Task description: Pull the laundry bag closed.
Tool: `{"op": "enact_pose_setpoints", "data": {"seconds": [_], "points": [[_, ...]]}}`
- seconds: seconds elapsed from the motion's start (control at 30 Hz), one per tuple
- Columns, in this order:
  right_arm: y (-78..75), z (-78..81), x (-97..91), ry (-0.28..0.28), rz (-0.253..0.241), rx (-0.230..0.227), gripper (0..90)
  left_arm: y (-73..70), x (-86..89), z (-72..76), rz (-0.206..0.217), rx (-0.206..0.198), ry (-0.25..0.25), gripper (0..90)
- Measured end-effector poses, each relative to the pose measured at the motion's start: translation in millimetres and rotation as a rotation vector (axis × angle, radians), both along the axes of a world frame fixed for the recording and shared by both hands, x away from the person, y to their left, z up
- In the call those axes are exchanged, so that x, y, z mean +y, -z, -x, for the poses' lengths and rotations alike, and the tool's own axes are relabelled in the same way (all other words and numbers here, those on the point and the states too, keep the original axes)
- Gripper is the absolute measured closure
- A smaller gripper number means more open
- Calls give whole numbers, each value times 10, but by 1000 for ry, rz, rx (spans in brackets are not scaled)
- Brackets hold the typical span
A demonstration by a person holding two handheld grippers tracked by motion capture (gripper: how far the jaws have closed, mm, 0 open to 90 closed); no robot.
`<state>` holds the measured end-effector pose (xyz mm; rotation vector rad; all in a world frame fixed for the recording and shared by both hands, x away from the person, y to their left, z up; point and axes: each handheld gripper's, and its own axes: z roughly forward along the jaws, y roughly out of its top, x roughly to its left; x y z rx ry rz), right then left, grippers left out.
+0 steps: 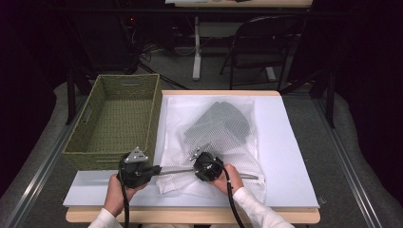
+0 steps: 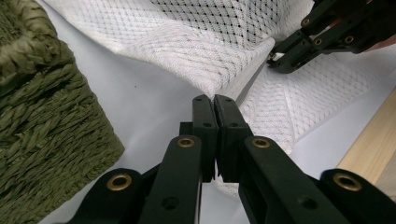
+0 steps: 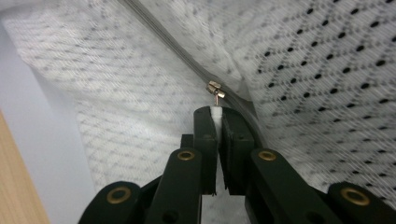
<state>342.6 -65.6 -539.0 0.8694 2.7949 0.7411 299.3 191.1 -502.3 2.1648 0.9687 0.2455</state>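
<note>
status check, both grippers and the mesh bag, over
Left gripper shut on mesh bag edge. Right gripper shut on zipper pull. Grey garment inside bag. Basket alongside, no obstruction.

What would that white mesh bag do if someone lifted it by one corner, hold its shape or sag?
Probably sag: the white mesh bag already lies wrinkled and folded on the table. It looks thin and see-through, so likely light, though the grey garment inside may slide towards the low end. The left gripper pinches its edge easily.

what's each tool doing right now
Left tool: shut on the mesh bag edge.
Right tool: shut on the zipper pull.
</note>
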Motion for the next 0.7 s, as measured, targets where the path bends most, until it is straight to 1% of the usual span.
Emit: {"op": "enact_pose_setpoints", "data": {"seconds": [0.1, 0.13, 0.23, 0.43, 0.57, 0.67, 0.7], "points": [[-6, -5, -40, 5, 4, 3, 866, 1, 10, -9, -5, -2, -1, 882], [-8, -3, -52, 13, 4, 10, 866, 7, 10, -7, 4, 0, -13, 882], [-18, -14, -92, 5, 4, 8, 866, 7, 35, -19, -2, -3, -15, 882], [-46, -18, -168, 12, -6, 21, 866, 10, 52, -26, 2, 4, -26, 882], [-62, -20, -194, 7, -1, 20, 866, 8, 58, -29, 1, 2, -29, 881], [-64, -16, -204, 9, -4, 30, 866, 6, 72, -31, -4, 5, -27, 881], [-69, -20, -211, 3, 2, 24, 866, 6, 76, -31, -3, 6, -28, 882]]}}
